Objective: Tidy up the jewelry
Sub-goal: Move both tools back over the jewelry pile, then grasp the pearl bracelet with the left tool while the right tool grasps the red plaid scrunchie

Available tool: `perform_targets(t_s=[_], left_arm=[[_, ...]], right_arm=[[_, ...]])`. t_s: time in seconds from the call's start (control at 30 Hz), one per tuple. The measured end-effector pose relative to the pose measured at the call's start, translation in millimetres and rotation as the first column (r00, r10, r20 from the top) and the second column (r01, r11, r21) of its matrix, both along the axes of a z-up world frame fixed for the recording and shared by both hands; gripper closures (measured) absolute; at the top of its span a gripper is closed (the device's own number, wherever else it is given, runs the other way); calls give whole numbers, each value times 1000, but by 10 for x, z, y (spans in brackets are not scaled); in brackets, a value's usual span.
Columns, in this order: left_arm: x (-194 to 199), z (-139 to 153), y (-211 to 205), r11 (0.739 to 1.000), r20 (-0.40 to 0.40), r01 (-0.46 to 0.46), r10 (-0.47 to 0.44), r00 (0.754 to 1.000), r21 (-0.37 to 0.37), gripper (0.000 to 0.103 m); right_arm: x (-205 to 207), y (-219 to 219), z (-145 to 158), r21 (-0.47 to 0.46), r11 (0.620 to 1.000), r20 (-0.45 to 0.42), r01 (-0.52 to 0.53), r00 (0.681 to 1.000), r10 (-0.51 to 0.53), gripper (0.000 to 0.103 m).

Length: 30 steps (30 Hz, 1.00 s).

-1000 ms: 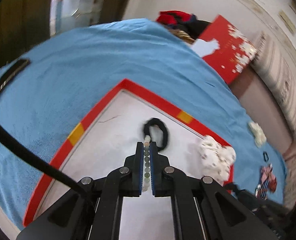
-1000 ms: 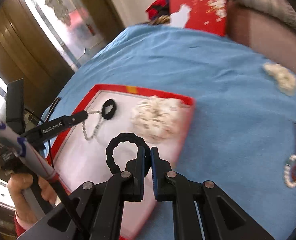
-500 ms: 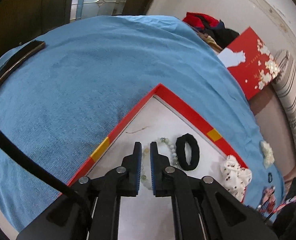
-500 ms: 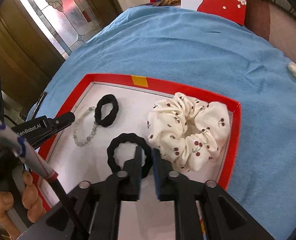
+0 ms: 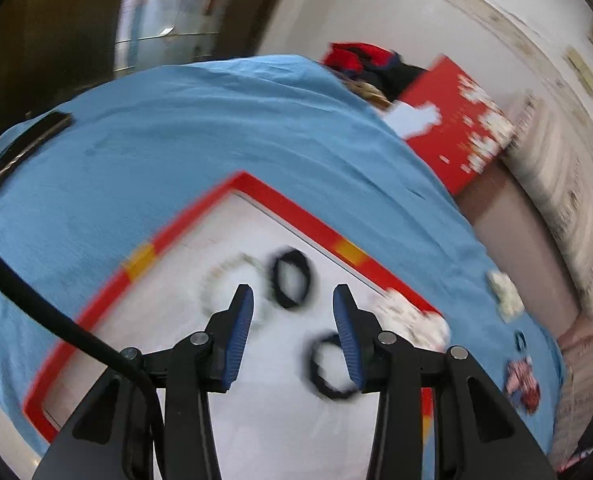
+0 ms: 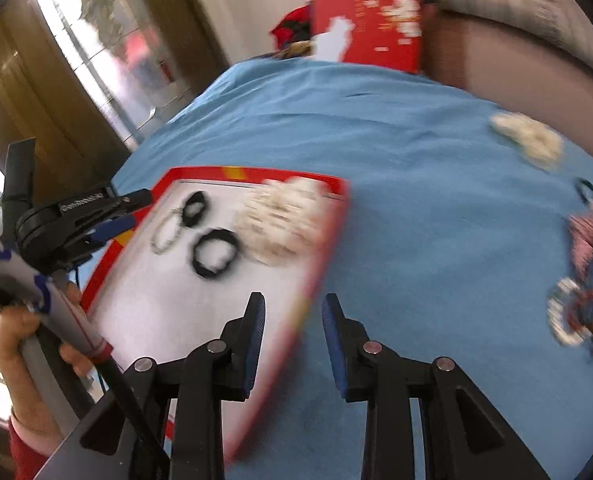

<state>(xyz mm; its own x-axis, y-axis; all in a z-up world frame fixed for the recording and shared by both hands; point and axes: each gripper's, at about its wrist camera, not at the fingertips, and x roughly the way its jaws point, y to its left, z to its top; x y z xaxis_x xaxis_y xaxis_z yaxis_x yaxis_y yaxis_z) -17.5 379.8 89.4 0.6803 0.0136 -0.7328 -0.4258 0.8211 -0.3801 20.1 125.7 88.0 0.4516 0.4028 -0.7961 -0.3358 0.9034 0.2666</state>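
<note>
A white tray with a red rim [image 5: 280,200] [image 6: 256,172] lies on the blue cloth. On it are a pale bead bracelet [image 5: 224,276] [image 6: 168,232], a black hair tie [image 5: 292,284] [image 6: 195,208], a black wavy ring [image 5: 330,368] [image 6: 215,252] and a white spotted scrunchie [image 5: 412,316] [image 6: 284,220]. My left gripper [image 5: 292,320] [image 6: 134,210] hovers over the tray's near part, jaws opening, gripping nothing. My right gripper [image 6: 294,332] hangs over the tray's right rim, its jaws opening too, with nothing between them.
On the cloth to the right lie a mixed heap of jewelry [image 6: 588,280], a small black ring [image 6: 588,190] and a cream scrunchie [image 6: 528,140]. A red box [image 6: 368,16] stands at the back. A hand [image 6: 16,332] holds the left gripper's handle.
The left gripper let go of the bead bracelet and the right gripper let go of the black wavy ring; both lie on the tray. Both jaws have spread and pulled back, the right one toward the rim.
</note>
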Motion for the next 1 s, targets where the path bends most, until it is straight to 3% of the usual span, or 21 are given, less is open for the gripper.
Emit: perform_targets(t_s=[0.2, 0.33, 0.5, 0.67, 0.73, 0.9, 1.0], left_arm=[[-46, 138, -846, 973, 21, 222, -224, 974, 55, 63], [-83, 142, -1445, 921, 4, 382, -383, 924, 72, 62], [-91, 11, -2027, 849, -41, 525, -523, 851, 64, 62], [-26, -176, -2354, 807, -90, 591, -589, 803, -3, 62], [-15, -224, -2499, 798, -101, 602, -600, 794, -7, 62], [256, -391, -2889, 781, -97, 618, -625, 775, -93, 62], [492, -503, -3155, 768, -110, 631, -640, 761, -108, 62]], right_arm=[[-231, -1094, -52, -108, 981, 14, 160, 987, -159, 71], [-298, -1852, -83, -154, 940, 8, 304, 952, -307, 70], [-318, -2549, -96, -120, 897, 2, 426, 903, -429, 66], [-248, -2890, -218, -7, 886, -43, 463, 885, -463, 60], [-203, -2907, -259, 22, 889, -54, 457, 888, -456, 54], [-36, -2902, -379, 94, 884, -77, 458, 889, -452, 54], [-40, -2914, -392, 124, 882, -77, 455, 891, -448, 54]])
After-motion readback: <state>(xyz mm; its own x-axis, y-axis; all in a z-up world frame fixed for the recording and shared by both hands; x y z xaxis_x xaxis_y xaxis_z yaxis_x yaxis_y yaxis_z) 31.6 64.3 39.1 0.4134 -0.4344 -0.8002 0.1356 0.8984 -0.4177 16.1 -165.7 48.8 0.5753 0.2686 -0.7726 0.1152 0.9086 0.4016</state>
